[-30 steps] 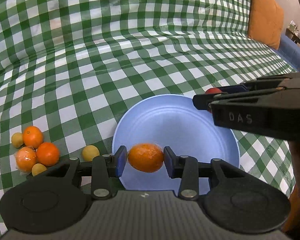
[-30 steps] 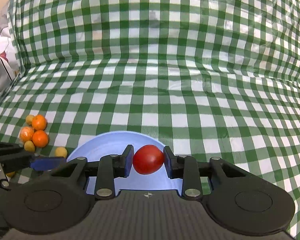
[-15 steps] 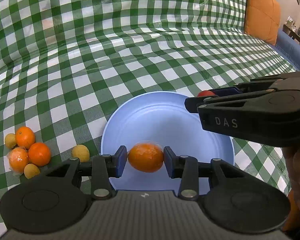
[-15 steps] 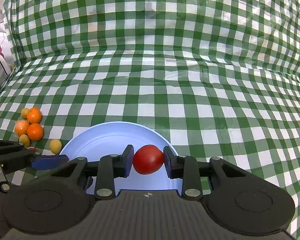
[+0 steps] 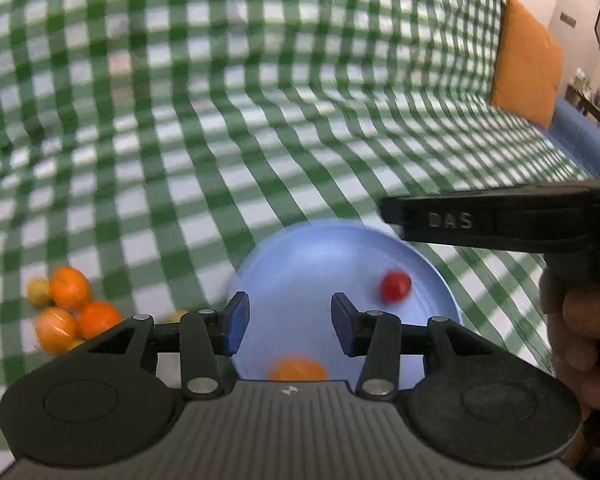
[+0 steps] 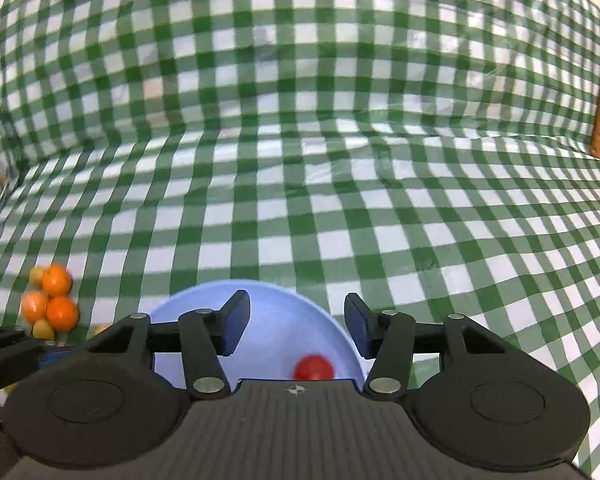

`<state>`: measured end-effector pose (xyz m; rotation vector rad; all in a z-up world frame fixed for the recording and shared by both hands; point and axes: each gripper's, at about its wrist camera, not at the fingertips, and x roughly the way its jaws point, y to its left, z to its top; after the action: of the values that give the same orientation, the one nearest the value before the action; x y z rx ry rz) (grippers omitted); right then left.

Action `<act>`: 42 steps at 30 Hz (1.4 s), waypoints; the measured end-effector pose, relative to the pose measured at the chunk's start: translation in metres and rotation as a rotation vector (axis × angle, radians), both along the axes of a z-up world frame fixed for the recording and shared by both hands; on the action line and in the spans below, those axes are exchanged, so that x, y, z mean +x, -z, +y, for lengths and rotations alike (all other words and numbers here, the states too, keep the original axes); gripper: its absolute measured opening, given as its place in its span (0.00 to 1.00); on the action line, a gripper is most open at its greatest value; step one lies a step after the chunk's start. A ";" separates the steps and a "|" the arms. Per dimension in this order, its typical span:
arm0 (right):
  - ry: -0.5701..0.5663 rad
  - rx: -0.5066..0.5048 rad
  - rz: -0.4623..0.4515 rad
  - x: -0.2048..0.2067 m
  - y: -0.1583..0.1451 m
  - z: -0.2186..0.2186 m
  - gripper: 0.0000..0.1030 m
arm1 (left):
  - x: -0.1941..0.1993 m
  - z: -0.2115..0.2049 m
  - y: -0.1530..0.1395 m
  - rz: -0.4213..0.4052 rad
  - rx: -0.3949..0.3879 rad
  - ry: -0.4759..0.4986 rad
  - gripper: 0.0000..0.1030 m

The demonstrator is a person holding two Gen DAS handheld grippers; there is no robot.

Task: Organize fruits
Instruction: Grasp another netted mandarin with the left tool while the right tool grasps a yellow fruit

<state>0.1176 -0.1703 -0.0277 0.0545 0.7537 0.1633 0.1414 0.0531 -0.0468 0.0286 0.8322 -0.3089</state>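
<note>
A light blue plate (image 5: 320,256) (image 6: 276,320) lies on the green checked cloth. On it rest an orange (image 5: 298,369), at its near edge, and a red tomato (image 5: 395,286) (image 6: 313,367), toward its right. My left gripper (image 5: 286,322) hovers over the plate, jaws opening, with nothing between them. In the right wrist view my right gripper (image 6: 296,320) is likewise above the plate, jaws opening and empty, the tomato below them. The right gripper's body also crosses the left wrist view at the right. A cluster of oranges (image 5: 70,312) (image 6: 50,300) and small yellow fruits sits left of the plate.
An orange cushion (image 5: 526,60) leans at the far right on the covered sofa. A hand (image 5: 580,332) holds the right gripper's handle at the right edge. Checked cloth stretches beyond the plate.
Both grippers let go: the orange dropped from the left jaws and the tomato from the right jaws onto the plate. Both pairs of jaws stand wider.
</note>
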 end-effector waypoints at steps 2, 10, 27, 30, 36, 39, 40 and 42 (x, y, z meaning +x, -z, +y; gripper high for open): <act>0.037 0.024 -0.010 0.002 -0.004 -0.004 0.53 | 0.001 0.010 -0.007 -0.038 0.014 -0.015 0.38; 0.141 0.108 -0.042 0.007 -0.016 -0.008 0.53 | 0.031 0.111 -0.045 0.007 -0.099 -0.246 0.21; -0.346 0.001 0.082 0.005 0.005 0.141 0.27 | 0.067 0.220 0.011 0.370 -0.304 -0.458 0.29; -0.367 -0.034 0.082 0.006 0.004 0.150 0.28 | 0.068 0.225 0.024 0.418 -0.347 -0.489 0.42; -0.450 -0.077 0.139 0.008 0.024 0.168 0.44 | 0.073 0.217 0.038 0.461 -0.337 -0.486 0.47; -0.479 -0.128 0.156 0.004 0.033 0.175 0.44 | 0.075 0.215 0.041 0.465 -0.329 -0.493 0.47; -0.480 -0.144 0.165 0.004 0.037 0.177 0.44 | 0.075 0.215 0.042 0.466 -0.323 -0.494 0.47; -0.477 -0.172 0.176 0.006 0.042 0.180 0.43 | 0.075 0.215 0.046 0.469 -0.324 -0.493 0.47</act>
<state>0.1231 0.0096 -0.0696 -0.2799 0.9454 0.5517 0.2164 0.2685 -0.0924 -0.5633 1.2089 0.0251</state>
